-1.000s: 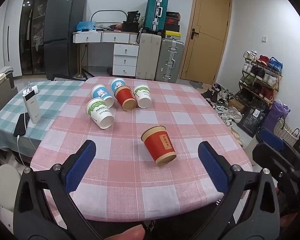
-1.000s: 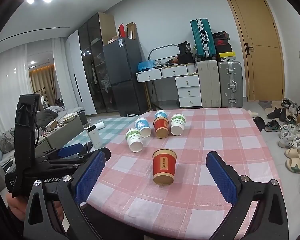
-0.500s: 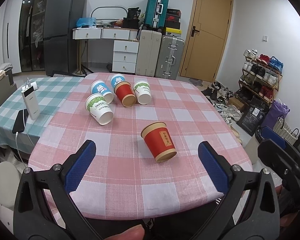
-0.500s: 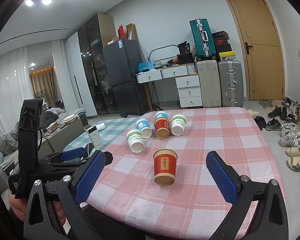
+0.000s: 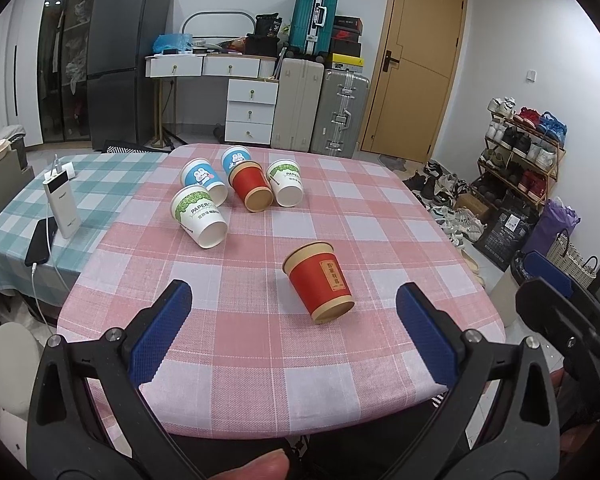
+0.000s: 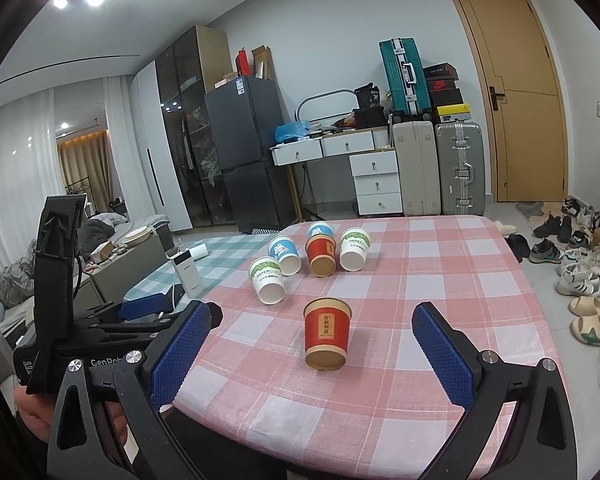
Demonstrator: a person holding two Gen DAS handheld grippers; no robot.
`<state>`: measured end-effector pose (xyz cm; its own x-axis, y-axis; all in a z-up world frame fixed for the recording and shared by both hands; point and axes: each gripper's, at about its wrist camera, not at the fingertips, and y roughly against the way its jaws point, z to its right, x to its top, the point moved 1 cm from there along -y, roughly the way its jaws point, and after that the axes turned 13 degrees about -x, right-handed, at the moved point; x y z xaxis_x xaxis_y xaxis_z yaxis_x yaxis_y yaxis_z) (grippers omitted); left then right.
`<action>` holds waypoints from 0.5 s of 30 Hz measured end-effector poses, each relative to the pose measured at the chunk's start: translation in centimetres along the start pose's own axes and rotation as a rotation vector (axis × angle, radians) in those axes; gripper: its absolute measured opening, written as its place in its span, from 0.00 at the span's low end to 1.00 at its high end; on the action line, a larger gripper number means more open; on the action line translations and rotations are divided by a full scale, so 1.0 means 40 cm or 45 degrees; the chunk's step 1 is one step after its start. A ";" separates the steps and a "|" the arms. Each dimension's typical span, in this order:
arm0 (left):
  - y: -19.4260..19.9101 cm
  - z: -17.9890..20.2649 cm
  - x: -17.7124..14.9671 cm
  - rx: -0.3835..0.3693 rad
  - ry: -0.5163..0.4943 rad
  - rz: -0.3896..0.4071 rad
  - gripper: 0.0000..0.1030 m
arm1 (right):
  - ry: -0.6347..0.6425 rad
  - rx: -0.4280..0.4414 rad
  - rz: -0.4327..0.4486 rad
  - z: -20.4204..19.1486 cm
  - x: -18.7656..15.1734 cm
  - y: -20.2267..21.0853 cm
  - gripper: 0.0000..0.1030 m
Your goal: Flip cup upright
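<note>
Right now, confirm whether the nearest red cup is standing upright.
No: the red cup lies on its side on the pink checked tablecloth, apart from the other cups.

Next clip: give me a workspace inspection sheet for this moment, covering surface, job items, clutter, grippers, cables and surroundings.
Surface: table under pink checked cloth; teal checked cloth alongside.
Job's things: near red cup alone, upside down, wide mouth on the cloth; five more cups clustered farther back, also inverted.
Clutter: power bank and phone on the teal cloth.
Grippers: left gripper open, empty; right gripper open, empty, aimed at the near red cup.
Cables: white cable from the phone.
Surroundings: fridge, suitcases, shoe rack, door.
</note>
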<state>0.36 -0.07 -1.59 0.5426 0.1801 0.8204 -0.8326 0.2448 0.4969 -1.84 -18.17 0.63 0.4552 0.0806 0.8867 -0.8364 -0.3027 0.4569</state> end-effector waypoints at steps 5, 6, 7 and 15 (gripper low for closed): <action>-0.005 -0.002 -0.004 0.000 0.000 -0.006 0.99 | -0.014 -0.006 0.001 0.011 0.005 0.001 1.00; -0.005 -0.003 -0.004 -0.001 0.001 -0.004 0.99 | -0.015 -0.008 0.000 0.013 0.005 0.001 1.00; -0.006 -0.002 -0.004 0.000 0.000 -0.004 0.99 | -0.016 -0.009 0.000 0.014 0.004 0.001 1.00; -0.008 -0.006 -0.012 -0.003 0.000 -0.014 0.99 | -0.018 -0.006 -0.001 0.014 0.003 0.001 1.00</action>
<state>0.38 0.01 -2.23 0.5517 0.1770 0.8150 -0.8262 0.2494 0.5052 -1.65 -18.71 0.73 0.4599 0.0669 0.8854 -0.8377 -0.2979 0.4577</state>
